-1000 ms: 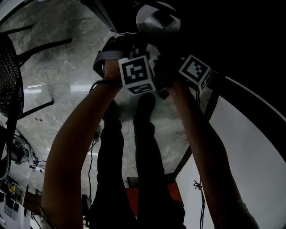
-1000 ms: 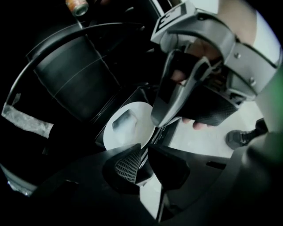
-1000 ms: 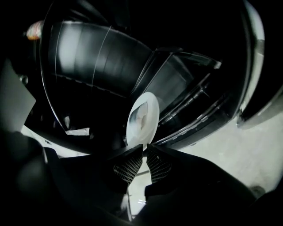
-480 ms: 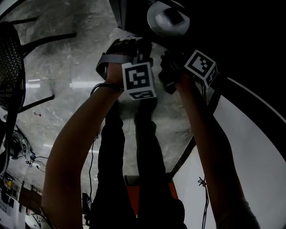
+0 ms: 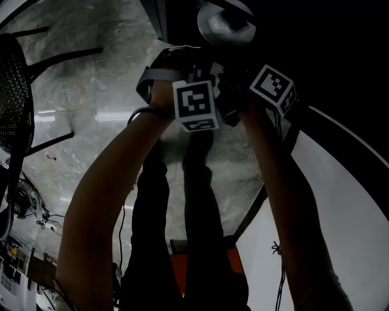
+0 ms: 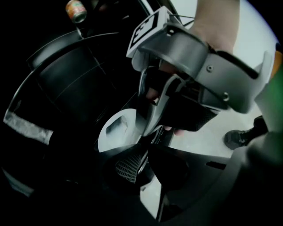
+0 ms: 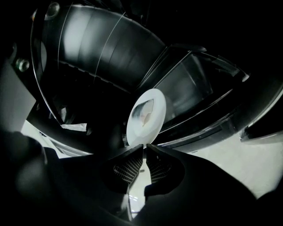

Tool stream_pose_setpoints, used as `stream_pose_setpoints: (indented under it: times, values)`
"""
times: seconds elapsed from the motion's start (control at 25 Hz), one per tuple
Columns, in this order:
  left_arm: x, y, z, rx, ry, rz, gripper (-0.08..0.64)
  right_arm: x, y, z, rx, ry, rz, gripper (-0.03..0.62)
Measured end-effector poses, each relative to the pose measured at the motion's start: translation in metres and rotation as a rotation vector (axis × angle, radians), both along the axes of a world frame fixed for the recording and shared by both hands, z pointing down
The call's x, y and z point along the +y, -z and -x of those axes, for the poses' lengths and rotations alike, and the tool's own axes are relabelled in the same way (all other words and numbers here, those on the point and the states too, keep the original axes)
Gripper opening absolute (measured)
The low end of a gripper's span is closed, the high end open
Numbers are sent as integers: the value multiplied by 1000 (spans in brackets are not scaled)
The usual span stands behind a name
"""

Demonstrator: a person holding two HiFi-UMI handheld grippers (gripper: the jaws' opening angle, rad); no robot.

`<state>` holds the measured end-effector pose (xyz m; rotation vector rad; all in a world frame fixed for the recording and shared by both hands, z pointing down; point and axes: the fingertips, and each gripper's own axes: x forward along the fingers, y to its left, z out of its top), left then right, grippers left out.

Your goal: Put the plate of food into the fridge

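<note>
In the head view the white plate (image 5: 222, 25) sits at the top centre, at the mouth of the dark fridge (image 5: 328, 42). Pale marble floor (image 5: 91, 103) lies open across the left half, bounded by a black mesh chair (image 5: 12, 103) at the left edge. A white panel (image 5: 340, 206) fills the lower right. The two marker cubes sit close side by side, leaving little room between the hands.

Only the gripper views show the grips. The left hand-held gripper (image 6: 142, 152) is clenched on the plate's rim, and the right hand-held gripper (image 7: 144, 148) pinches the rim at the bottom centre of its view. The right gripper view alone shows clear curved bins (image 7: 194, 97) behind the plate. The left gripper view alone shows a can (image 6: 75, 9) at upper left. The plate is round and plain white, with a pale lump of food (image 7: 143, 112) at its middle.
</note>
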<state>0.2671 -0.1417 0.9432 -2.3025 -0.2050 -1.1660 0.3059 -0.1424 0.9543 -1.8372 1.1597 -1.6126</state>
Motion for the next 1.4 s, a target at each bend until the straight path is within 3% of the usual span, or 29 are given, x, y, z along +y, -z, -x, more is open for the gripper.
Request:
stream_pose_setpoints:
  times: [0.28, 0.6, 1.12, 1.24, 1.4]
  values:
    - [-4, -4, -20, -7, 1, -19, 54, 9, 8, -2, 7, 49, -25, 34]
    - [-9, -5, -27, 5, 21, -27, 40, 19, 5, 9, 62, 166, 11, 34]
    - [-20, -4, -34, -1, 63, -1, 38, 30, 15, 16, 24, 154, 35, 35]
    - [-21, -4, -37, 1, 63, 8, 38, 33, 17, 20, 46, 193, 22, 35]
    - [-17, -4, -34, 3, 67, 29, 39, 36, 23, 23, 13, 165, -14, 35]
